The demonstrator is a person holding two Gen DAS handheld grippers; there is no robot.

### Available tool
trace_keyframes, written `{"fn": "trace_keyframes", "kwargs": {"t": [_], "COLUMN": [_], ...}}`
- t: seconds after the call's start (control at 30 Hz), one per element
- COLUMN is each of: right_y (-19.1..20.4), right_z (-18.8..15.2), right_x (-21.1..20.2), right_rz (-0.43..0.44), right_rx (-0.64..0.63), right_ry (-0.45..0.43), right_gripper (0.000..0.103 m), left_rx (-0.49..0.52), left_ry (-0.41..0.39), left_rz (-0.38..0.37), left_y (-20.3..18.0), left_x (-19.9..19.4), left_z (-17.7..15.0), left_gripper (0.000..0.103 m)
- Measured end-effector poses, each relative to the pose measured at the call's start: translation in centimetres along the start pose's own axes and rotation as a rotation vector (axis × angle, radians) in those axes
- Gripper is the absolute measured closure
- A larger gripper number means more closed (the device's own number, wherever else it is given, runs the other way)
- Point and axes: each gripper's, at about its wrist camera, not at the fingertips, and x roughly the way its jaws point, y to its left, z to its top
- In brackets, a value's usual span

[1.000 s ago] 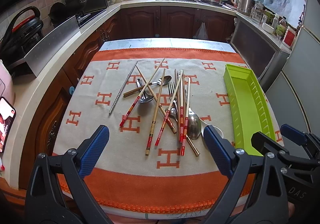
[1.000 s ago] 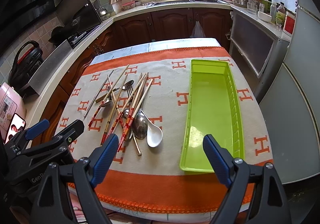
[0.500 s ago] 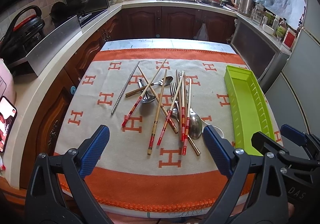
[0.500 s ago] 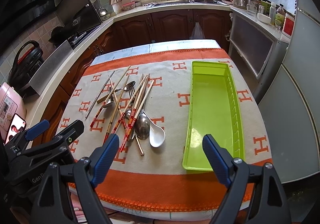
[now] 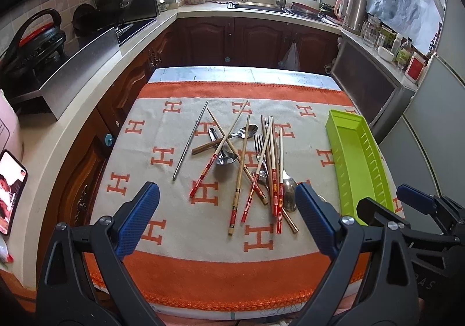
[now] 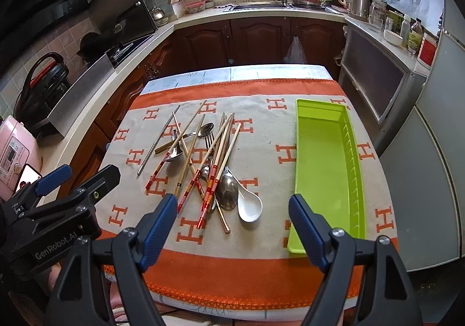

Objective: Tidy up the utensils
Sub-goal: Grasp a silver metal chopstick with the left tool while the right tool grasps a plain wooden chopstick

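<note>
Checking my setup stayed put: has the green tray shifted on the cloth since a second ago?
No. The green tray sits by the same orange H marks on the cloth; only the cameras moved.

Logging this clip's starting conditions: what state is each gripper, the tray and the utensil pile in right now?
Left gripper: open, nothing between its jaws.
Right gripper: open, jaws just closing a little, nothing between them.
Green tray: empty, flat on the cloth.
Utensil pile: loose, crossed over one another, outside the tray.
White spoon: bowl up.
</note>
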Motion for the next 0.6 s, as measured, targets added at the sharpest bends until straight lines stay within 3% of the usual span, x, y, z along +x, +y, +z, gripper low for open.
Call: {"fn": "trace_keyframes", "kwargs": {"t": [0.27, 0.37, 0.47, 0.6], "right_y": [2.2, 2.6, 2.3, 1.3], "right_z": [4.2, 6.2, 8.2, 10.1], "right_x": [1.8, 2.8, 4.6, 7.1], "right_rz": [0.046, 0.05, 0.077, 0.104], "right_rx": [-0.06, -0.075, -0.055, -0.01], "right_ry": [0.023, 0.016, 0.05, 0.1], "right_gripper": [0.025, 0.027, 0.034, 0.035], "left_rx": [-0.015, -0.004, 0.012, -0.009], "left_ry": [-0.009, 0.028, 0.073, 0.126], "left_rz": [-0.008, -0.015, -0.001, -0.02], "left_y": [2.8, 3.8, 4.6, 6.0], "left_x": [0.7, 2.1, 4.3, 7.6], "left_z": [3.5, 5.4, 7.4, 9.4], "left_gripper": [0.01, 0.01, 0.01, 0.01]}}
